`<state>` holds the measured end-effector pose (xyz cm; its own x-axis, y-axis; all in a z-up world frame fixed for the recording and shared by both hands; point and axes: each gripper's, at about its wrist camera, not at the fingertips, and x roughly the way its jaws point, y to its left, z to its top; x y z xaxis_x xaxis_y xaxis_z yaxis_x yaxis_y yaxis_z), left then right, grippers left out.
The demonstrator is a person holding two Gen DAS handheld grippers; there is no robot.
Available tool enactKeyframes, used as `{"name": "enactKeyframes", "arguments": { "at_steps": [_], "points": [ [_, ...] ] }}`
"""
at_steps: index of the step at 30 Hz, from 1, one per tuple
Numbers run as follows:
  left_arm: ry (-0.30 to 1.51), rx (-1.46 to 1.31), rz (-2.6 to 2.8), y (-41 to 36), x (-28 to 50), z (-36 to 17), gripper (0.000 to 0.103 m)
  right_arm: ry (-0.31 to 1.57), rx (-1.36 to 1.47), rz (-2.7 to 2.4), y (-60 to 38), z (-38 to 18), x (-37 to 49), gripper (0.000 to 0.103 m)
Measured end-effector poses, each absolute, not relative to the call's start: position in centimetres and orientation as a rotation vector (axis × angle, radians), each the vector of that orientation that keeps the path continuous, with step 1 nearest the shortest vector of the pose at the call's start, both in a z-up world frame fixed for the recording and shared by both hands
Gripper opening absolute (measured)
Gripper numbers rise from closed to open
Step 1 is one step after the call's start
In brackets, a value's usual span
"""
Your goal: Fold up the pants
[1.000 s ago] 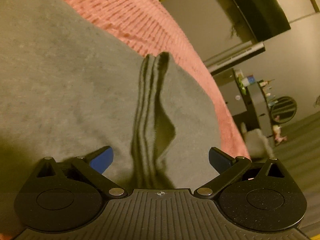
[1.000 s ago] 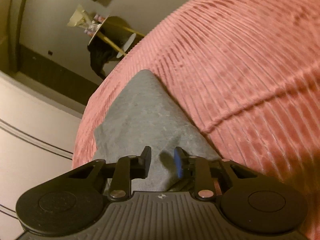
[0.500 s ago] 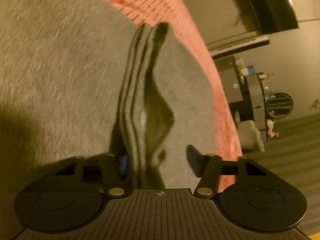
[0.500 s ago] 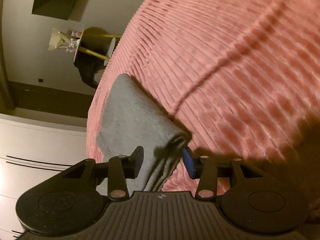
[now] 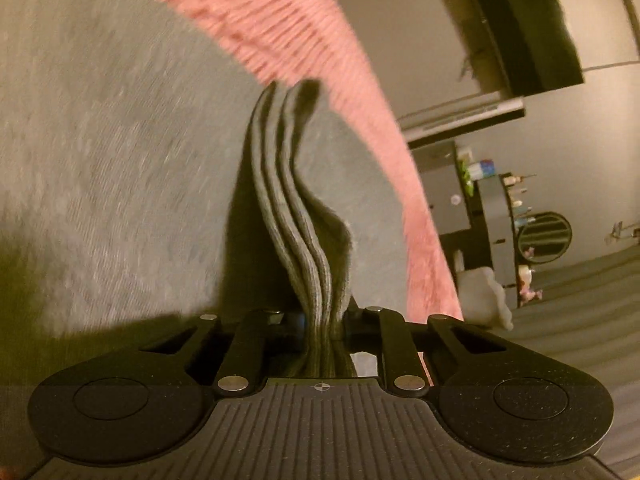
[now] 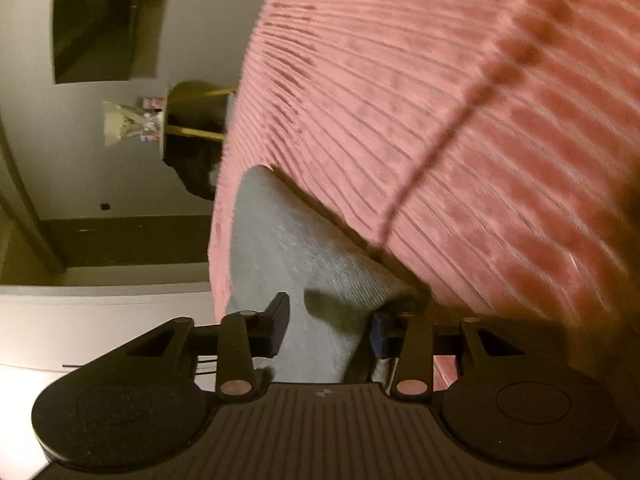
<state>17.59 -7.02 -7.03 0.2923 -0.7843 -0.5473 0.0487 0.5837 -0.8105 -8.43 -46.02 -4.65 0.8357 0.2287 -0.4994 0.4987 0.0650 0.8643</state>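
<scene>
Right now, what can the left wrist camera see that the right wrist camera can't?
Only the left view shows the left gripper, whose jaws have just been closing, pinching the ribbed waistband, plus dark shelves by the wall. Only the right view shows the right gripper, whose jaws have just been closing, around a grey pant leg, and a small table. Both show grey pants on the pink bedspread.

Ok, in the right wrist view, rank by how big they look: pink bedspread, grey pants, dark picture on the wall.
1. pink bedspread
2. grey pants, near the lens, so flattered
3. dark picture, far off
</scene>
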Motion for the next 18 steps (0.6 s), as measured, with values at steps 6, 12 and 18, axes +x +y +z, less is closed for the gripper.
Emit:
{"name": "enactKeyframes", "arguments": {
  "at_steps": [6, 12, 18],
  "points": [
    [1.102, -0.738, -0.664, -5.8, 16.3, -6.0, 0.017, 0.648, 1.427, -0.311, -45.8, -3.7, -8.6, 0.011],
    [1.09, -0.636, -0.579, -3.9, 15.1, -7.2, 0.017, 0.699, 1.406, -0.209, -45.8, -3.2, -9.0, 0.022],
    [1.106, -0.632, -0.562, -3.2, 16.1, -7.2, 0.032, 0.663, 1.244, -0.18, -46.1, -0.8, -11.2, 0.033]
  ]
}}
